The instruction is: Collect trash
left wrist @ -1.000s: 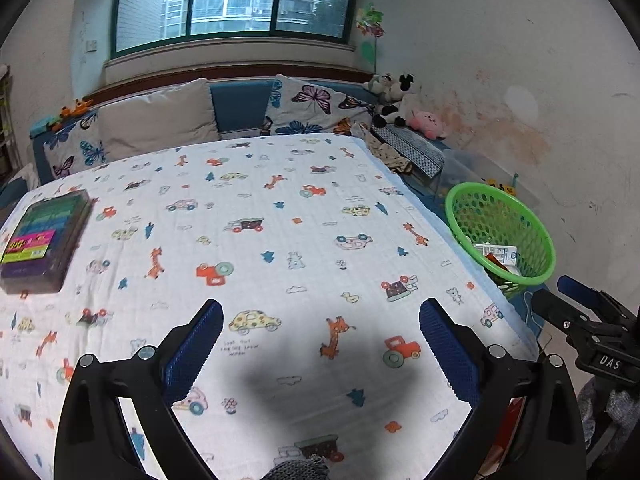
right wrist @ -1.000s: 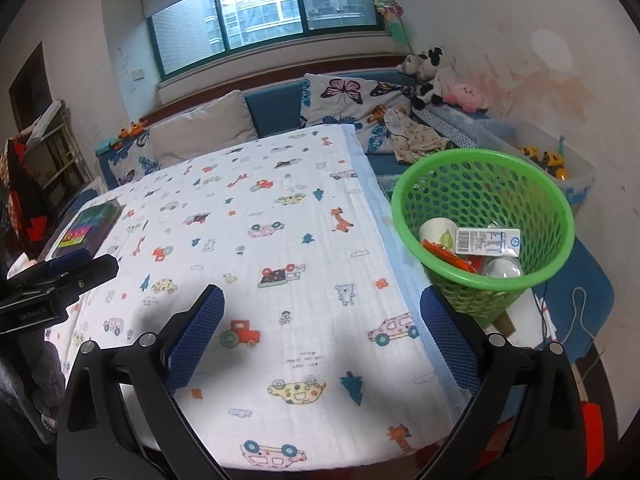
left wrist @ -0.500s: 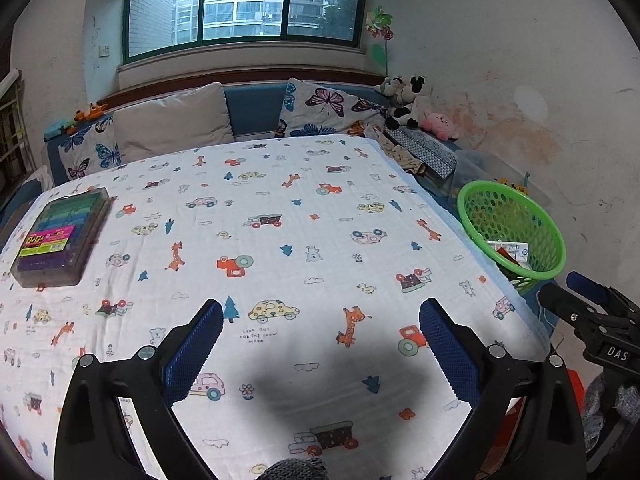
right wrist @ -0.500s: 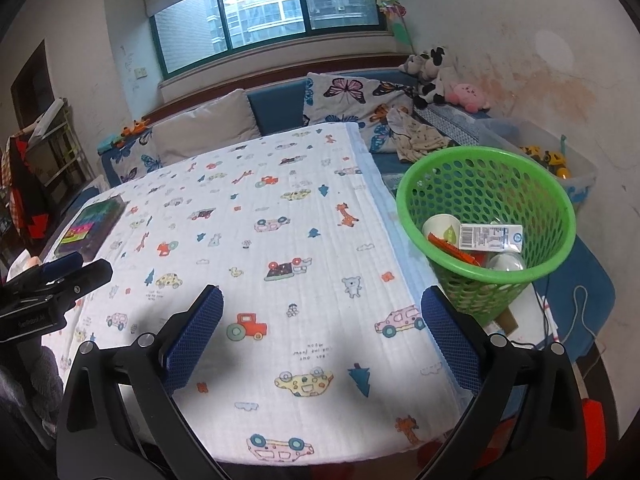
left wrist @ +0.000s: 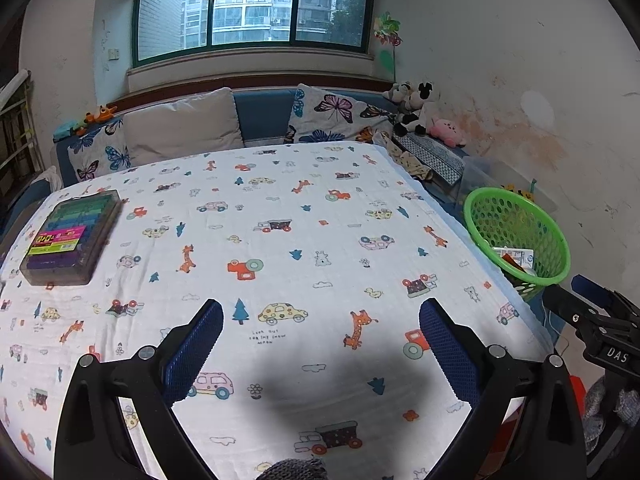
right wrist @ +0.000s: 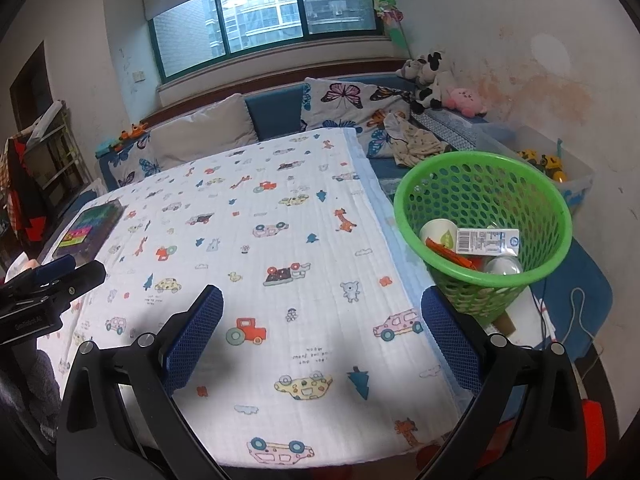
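Both grippers are hovering over the near end of the patterned cloth (left wrist: 304,248), the left gripper (left wrist: 320,344) and the right gripper (right wrist: 322,344) each spreading its blue pads wide and gripping nothing. Just off the cloth's right edge, the green basket (right wrist: 556,204) is holding the trash: a paper cup (right wrist: 438,234), a white carton (right wrist: 488,240) and an orange wrapper (right wrist: 450,256). Farther back, at the cloth's left edge, a clear box of coloured items (left wrist: 70,238) is lying flat.
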A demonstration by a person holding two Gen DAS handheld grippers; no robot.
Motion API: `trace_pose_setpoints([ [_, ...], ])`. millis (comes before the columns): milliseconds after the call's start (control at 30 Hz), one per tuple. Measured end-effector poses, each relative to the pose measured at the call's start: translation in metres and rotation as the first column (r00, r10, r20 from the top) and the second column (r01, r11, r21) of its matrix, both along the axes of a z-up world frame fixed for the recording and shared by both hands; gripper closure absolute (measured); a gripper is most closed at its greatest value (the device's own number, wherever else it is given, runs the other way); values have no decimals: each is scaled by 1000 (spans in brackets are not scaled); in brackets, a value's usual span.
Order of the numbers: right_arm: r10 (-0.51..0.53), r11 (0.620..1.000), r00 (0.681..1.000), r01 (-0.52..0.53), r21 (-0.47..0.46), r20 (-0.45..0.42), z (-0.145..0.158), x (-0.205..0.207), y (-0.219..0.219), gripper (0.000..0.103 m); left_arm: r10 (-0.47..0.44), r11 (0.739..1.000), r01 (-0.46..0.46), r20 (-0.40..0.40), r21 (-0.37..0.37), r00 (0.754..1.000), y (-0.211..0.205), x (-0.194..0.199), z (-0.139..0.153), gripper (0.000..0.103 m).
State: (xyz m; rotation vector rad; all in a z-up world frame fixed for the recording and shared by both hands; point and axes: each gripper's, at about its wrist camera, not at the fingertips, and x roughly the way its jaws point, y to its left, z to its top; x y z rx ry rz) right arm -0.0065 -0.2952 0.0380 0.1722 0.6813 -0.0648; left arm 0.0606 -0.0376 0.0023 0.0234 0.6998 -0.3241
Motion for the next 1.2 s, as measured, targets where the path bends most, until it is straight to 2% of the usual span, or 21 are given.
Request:
trace_pose_setpoints([
  [433,-3,999,1000,3,-39,3,2,-2,5,4,18,1000,-18,-4,-5,1000,4,-2,-2,8],
  [1200,-13,999,1000,13,-50,-4,-1,-2,4,4,19,1000,-19,-12,-6,1000,3,-4,-7,8],
])
